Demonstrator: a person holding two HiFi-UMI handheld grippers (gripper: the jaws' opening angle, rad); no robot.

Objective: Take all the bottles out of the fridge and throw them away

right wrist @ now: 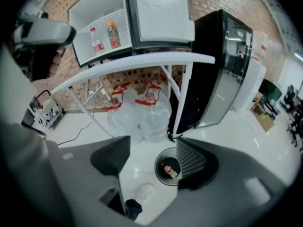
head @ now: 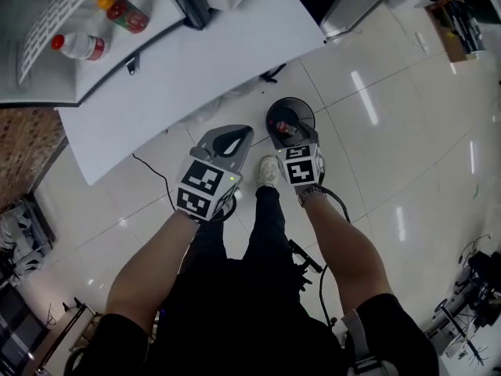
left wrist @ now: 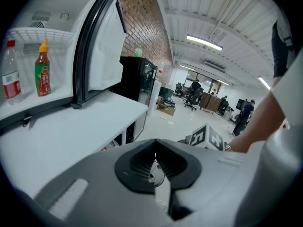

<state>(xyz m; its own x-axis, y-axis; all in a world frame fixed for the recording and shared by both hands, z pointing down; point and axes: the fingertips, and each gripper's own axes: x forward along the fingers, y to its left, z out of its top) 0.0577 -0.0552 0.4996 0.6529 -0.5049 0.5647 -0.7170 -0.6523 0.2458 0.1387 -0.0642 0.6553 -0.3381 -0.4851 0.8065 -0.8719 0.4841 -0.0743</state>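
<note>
Two bottles stand in the open fridge point(head: 47, 77): a clear bottle with a red cap point(head: 78, 45) and a red sauce bottle with a yellow cap point(head: 125, 12). Both also show in the left gripper view, the clear bottle point(left wrist: 10, 72) beside the red bottle point(left wrist: 42, 70). A round black bin point(head: 290, 120) sits on the floor with one bottle point(right wrist: 169, 168) lying in it. My right gripper point(right wrist: 147, 157) hangs open straight above the bin point(right wrist: 163, 161), nothing between its fingers. My left gripper point(left wrist: 155, 145) is shut and empty, beside the right one and below the table edge.
A white table point(head: 196, 61) carries the fridge. Under it lie clear plastic bags point(right wrist: 139, 112), with a tall black cabinet point(right wrist: 218, 70) to their right. A cable point(head: 153, 175) runs over the tiled floor. The person's shoe point(head: 268, 171) stands next to the bin.
</note>
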